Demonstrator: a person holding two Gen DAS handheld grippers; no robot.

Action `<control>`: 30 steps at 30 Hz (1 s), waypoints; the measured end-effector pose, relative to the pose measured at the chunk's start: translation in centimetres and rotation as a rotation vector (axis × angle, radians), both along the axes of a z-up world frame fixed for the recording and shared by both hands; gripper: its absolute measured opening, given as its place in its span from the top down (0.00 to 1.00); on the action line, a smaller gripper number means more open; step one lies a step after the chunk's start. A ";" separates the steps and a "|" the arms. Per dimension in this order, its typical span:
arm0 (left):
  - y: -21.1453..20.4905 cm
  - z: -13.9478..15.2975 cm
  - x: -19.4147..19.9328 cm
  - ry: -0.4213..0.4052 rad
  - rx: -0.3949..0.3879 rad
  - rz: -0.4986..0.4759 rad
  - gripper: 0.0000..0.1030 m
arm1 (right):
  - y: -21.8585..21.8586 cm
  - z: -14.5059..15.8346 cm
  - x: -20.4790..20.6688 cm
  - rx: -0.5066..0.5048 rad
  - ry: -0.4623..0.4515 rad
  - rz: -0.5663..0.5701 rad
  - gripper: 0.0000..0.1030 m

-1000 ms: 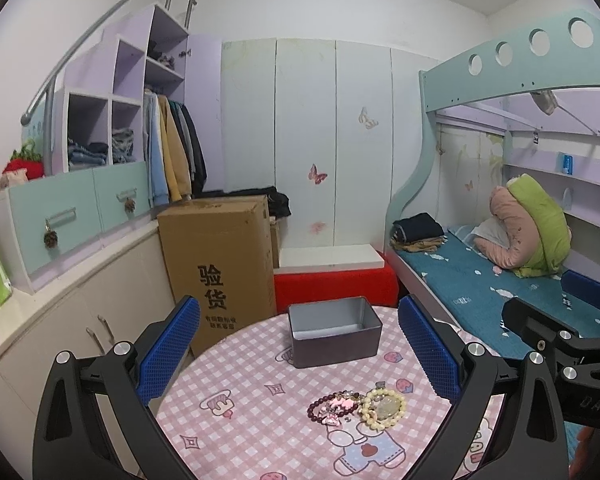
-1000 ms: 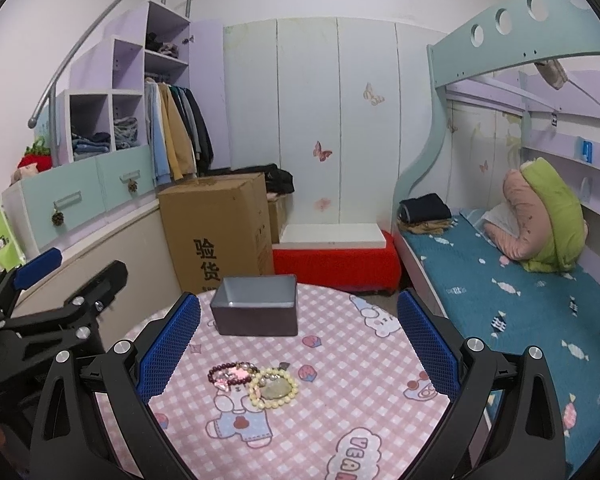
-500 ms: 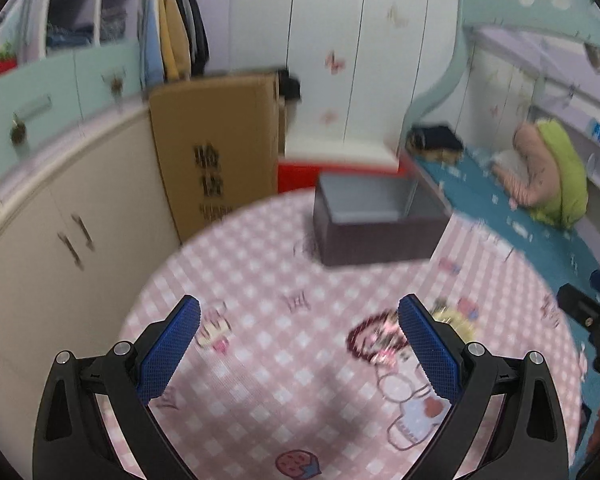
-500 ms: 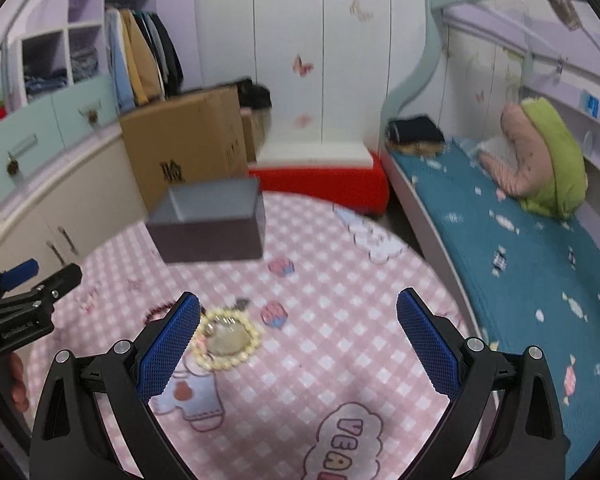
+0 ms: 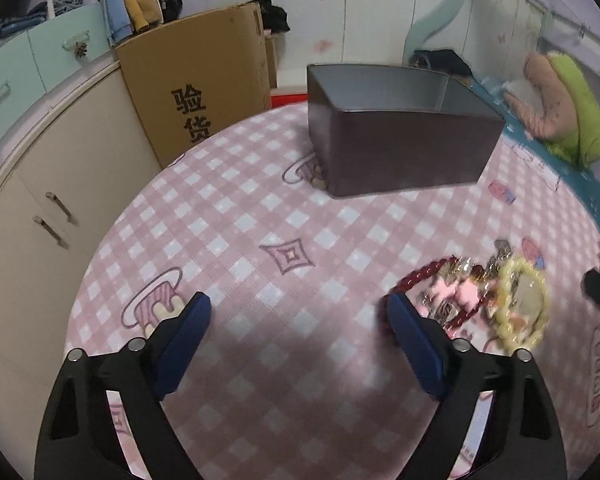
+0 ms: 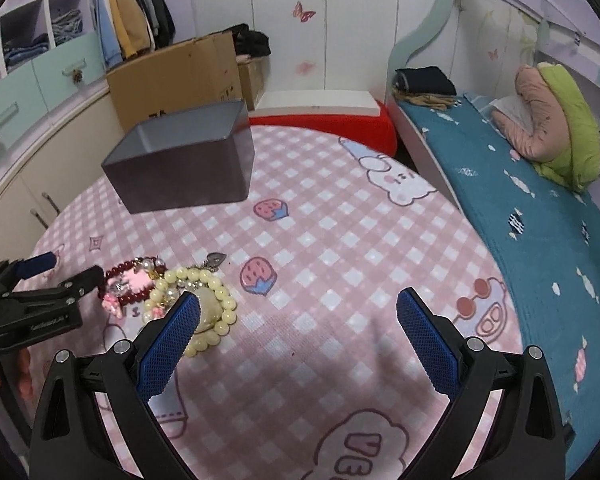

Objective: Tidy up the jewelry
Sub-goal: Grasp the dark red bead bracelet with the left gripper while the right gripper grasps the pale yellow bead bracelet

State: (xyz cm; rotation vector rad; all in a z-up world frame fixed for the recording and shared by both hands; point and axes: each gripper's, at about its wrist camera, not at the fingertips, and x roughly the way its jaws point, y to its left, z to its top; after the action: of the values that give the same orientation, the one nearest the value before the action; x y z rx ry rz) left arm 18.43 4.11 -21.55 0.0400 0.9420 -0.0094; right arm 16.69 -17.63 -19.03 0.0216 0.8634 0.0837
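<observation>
A heap of jewelry lies on the pink checked round table (image 5: 260, 216): a dark red bead bracelet (image 5: 424, 276) and a cream bead bracelet (image 5: 524, 304), also in the right wrist view as red (image 6: 130, 284) and cream (image 6: 198, 300). An open grey box (image 5: 396, 128) stands at the table's far side, also seen in the right wrist view (image 6: 184, 164). My left gripper (image 5: 298, 312) is open, low over the table, its right finger beside the red bracelet. My right gripper (image 6: 298, 308) is open, its left finger by the cream bracelet.
A cardboard box (image 5: 196, 80) stands behind the table on the left by cream cabinets (image 5: 40, 200). A bed with a teal sheet (image 6: 520, 184) runs along the right. A red bench (image 6: 324, 120) lies beyond the table's far edge.
Both grippers have come down and forward toward the table. The jewelry and the grey box now appear much closer. Both stay open.
</observation>
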 end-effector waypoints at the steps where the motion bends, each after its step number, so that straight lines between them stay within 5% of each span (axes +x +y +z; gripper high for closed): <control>1: 0.0 0.0 0.1 0.005 -0.001 0.001 0.17 | -0.1 -0.2 0.2 0.002 0.004 0.003 0.07; 8: -1.1 -0.6 0.7 0.017 0.024 -0.058 0.19 | 0.1 -0.8 1.1 0.005 0.020 0.014 0.07; 9: -0.9 -0.6 0.8 0.018 -0.006 -0.070 0.25 | 0.2 -0.9 1.2 0.004 0.022 0.016 0.07; 14: -0.5 -0.2 0.7 -0.004 -0.009 -0.068 0.83 | 0.6 -1.5 1.3 0.002 0.047 0.042 0.07; 16: -0.4 -0.1 0.7 -0.001 0.004 -0.081 0.93 | 0.9 -1.8 1.4 0.005 0.052 0.052 0.07; 26: 1.1 2.4 -1.1 -0.073 -0.107 -0.102 0.94 | 1.4 -2.4 2.2 -0.051 0.064 0.061 0.08; 30: 1.1 3.9 -1.8 -0.099 -0.152 -0.126 0.94 | 1.6 -2.6 1.9 -0.035 0.077 0.086 0.30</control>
State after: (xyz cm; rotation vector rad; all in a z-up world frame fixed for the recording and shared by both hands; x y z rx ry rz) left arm 16.62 5.18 -17.67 -0.0407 0.8358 -0.1936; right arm 18.60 -16.02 -21.58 -0.0453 0.9424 0.1487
